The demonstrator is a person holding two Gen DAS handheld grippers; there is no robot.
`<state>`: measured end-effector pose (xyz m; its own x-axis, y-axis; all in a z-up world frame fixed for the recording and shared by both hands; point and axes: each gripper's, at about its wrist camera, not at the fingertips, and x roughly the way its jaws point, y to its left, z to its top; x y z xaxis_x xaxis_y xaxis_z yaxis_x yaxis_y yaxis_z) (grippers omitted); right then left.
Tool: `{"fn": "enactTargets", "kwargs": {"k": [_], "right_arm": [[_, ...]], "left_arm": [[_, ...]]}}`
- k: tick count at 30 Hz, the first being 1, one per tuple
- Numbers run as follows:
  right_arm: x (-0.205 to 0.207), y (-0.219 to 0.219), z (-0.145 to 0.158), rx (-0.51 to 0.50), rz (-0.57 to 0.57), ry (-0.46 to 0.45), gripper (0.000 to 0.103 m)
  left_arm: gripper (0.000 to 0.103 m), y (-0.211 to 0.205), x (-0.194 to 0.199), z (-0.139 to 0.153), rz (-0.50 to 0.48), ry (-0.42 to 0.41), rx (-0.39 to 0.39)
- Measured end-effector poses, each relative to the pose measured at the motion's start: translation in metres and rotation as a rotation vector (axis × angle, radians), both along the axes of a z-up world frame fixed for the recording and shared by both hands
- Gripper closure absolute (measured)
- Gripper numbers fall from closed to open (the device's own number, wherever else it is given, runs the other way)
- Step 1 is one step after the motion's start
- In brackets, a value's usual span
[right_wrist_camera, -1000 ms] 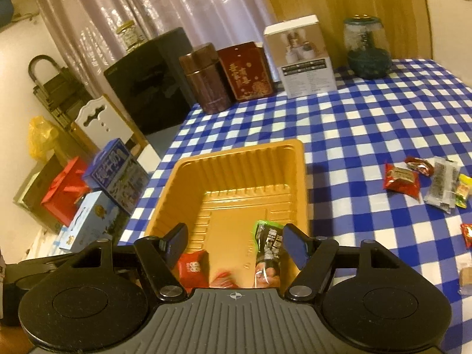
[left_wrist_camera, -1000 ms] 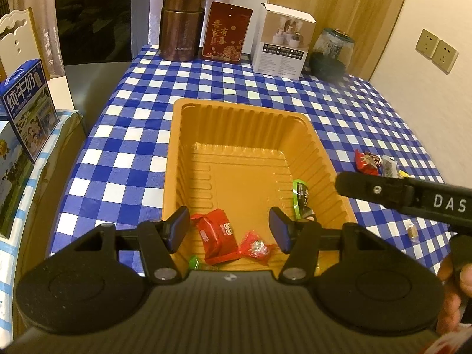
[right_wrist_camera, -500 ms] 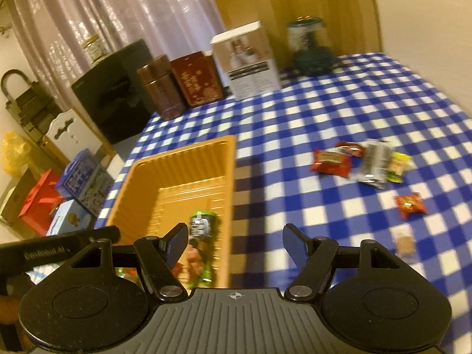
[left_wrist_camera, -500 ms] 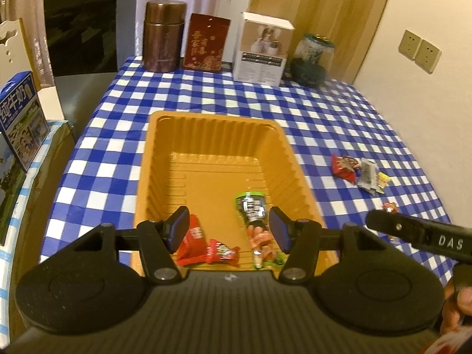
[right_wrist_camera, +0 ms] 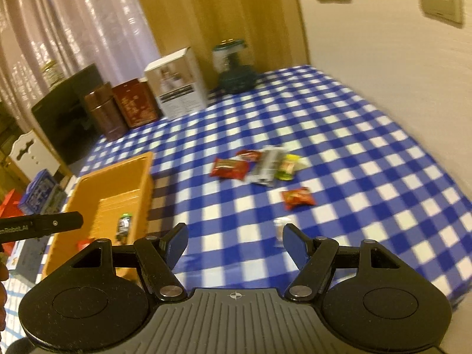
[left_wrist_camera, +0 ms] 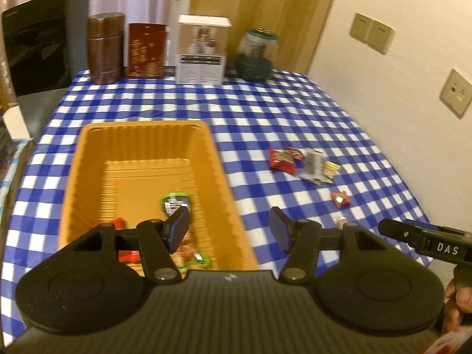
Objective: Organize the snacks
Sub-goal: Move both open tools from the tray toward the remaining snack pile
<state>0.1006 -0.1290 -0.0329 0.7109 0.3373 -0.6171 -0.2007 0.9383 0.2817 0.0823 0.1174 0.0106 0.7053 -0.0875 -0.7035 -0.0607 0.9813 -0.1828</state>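
An orange tray (left_wrist_camera: pixel 141 135) sits on the blue checked tablecloth and holds a green-black packet (left_wrist_camera: pixel 174 202) and several red snacks (left_wrist_camera: pixel 124 255); the tray also shows in the right wrist view (right_wrist_camera: pixel 118 174). Loose snacks lie to its right: a red packet (right_wrist_camera: pixel 228 168), a silver packet (right_wrist_camera: pixel 267 165), a yellow-green one (right_wrist_camera: pixel 287 165), a small red packet (right_wrist_camera: pixel 298 197) and a small clear-wrapped piece (right_wrist_camera: pixel 278 227). My left gripper (left_wrist_camera: pixel 230 230) is open and empty over the tray's near right corner. My right gripper (right_wrist_camera: pixel 234 244) is open and empty, above the cloth just short of the clear-wrapped piece.
At the table's far edge stand a brown canister (left_wrist_camera: pixel 104 51), a red tin (left_wrist_camera: pixel 146 50), a white box (left_wrist_camera: pixel 202 50) and a glass jar (left_wrist_camera: pixel 256 56). A wall (left_wrist_camera: pixel 413 59) with switches runs along the right. Boxes (right_wrist_camera: pixel 41 188) sit off the left edge.
Both grippers have swung right, away from the tray's inside toward the loose snacks. The green-black packet that lay between the right gripper's fingers now lies in the tray.
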Motion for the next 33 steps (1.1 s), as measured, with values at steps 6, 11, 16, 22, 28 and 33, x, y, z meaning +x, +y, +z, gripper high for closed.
{"fn": "enactTargets", "kwargs": {"k": [6,11,16,22,28,33], "right_arm": [[-0.002,-0.032,-0.002,-0.012,-0.054,0.005,0.032],[0.000,-0.054,-0.007,-0.017,-0.088,0.012,0.032],[0.007,-0.072,-0.015,-0.017,-0.100,0.030,0.032],[0.018,-0.089,-0.027,-0.032,-0.096,0.048,0.032],[0.034,-0.105,-0.044,-0.051,-0.095,0.068,0.032],[0.048,-0.118,-0.053,-0.045,-0.115,0.068,0.032]], "left_arm": [[0.046,-0.036,0.006,-0.001,-0.064,0.005,0.005],[0.046,-0.064,0.014,-0.005,-0.105,0.014,0.004],[0.046,-0.091,0.023,-0.012,-0.140,0.019,-0.001],[0.046,-0.118,0.035,-0.028,-0.172,0.038,-0.004],[0.046,-0.141,0.051,-0.051,-0.198,0.057,-0.028],[0.056,-0.160,0.065,-0.070,-0.228,0.070,-0.044]]}}
